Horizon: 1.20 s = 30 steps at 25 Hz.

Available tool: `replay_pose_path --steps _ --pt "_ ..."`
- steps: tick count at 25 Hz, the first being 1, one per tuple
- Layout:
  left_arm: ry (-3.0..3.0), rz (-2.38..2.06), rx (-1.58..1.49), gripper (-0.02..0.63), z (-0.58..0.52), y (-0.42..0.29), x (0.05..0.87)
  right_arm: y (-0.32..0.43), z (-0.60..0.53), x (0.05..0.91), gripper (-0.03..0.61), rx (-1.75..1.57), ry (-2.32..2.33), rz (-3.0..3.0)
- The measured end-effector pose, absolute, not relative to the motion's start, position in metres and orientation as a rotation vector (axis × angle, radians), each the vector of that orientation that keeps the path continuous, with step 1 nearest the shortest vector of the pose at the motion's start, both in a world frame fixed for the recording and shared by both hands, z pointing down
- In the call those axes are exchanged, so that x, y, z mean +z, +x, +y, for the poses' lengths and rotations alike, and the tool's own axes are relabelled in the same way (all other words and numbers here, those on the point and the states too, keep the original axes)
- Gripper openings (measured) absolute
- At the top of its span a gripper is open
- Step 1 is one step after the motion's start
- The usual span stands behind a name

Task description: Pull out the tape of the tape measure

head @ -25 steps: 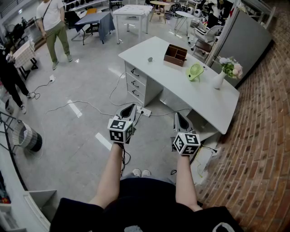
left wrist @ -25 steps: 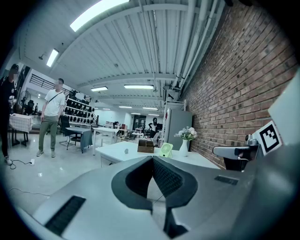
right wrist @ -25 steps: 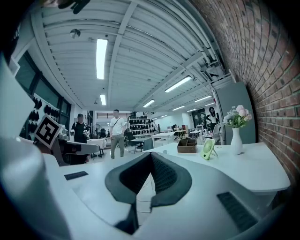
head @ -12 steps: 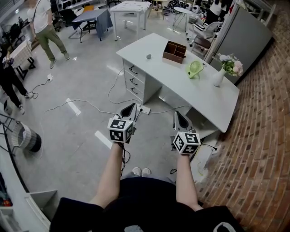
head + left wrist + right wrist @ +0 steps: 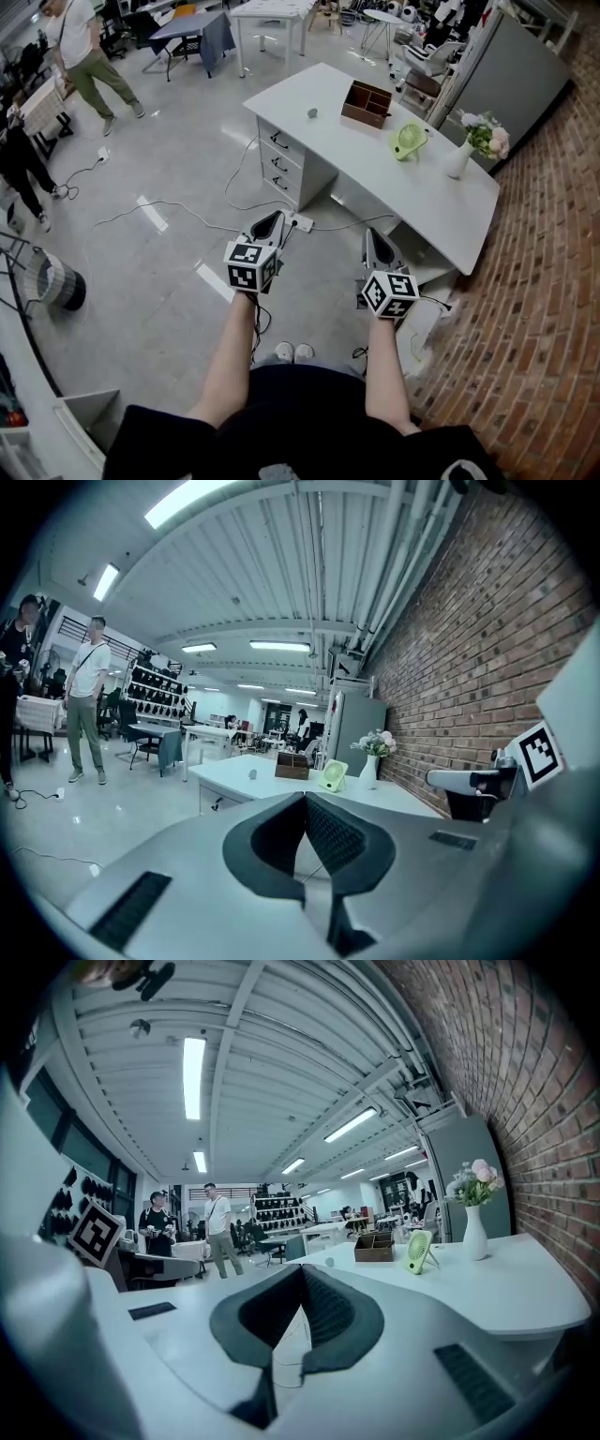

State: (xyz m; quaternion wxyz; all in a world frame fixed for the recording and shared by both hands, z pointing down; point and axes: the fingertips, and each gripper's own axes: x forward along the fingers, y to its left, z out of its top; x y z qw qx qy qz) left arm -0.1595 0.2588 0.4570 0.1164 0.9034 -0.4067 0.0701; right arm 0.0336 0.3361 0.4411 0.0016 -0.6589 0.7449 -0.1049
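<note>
In the head view both my claws hang over the floor, well short of the desk (image 5: 366, 159). I take the small grey round thing on its far end to be the tape measure (image 5: 312, 112). It lies at 1 o'clock from my left claw (image 5: 269, 220) and 11 o'clock from my right claw (image 5: 377, 236), with the left slightly nearer. Its long axis is too small to tell.

In the left gripper view the jaws are pressed together and empty, and the tape measure sits at 10 o'clock beyond them.

In the right gripper view the jaws are likewise together and empty, and it sits at 1 o'clock.
</note>
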Motion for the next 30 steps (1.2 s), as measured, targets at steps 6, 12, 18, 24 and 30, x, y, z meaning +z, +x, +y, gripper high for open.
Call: replay_pose_path --steps 6,12,18,24,30 --pt "2.647 -1.188 0.212 0.021 0.244 -0.168 0.460 0.030 0.323 0.443 0.002 -0.337 -2.075 2.314" --pt "2.655 -1.180 0.216 0.021 0.230 -0.174 0.466 0.023 0.317 0.450 0.002 -0.332 -2.083 2.304" --pt "2.648 -1.166 0.221 0.021 0.212 -0.169 0.471 0.035 0.303 0.453 0.002 -0.349 -2.112 2.277" --pt "2.675 -1.158 0.229 0.021 0.169 -0.146 0.471 0.060 0.260 0.451 0.002 -0.319 -2.117 2.246" --pt "2.659 -1.187 0.246 0.021 0.090 -0.118 0.485 0.098 0.172 0.459 0.002 -0.319 -2.099 2.246"
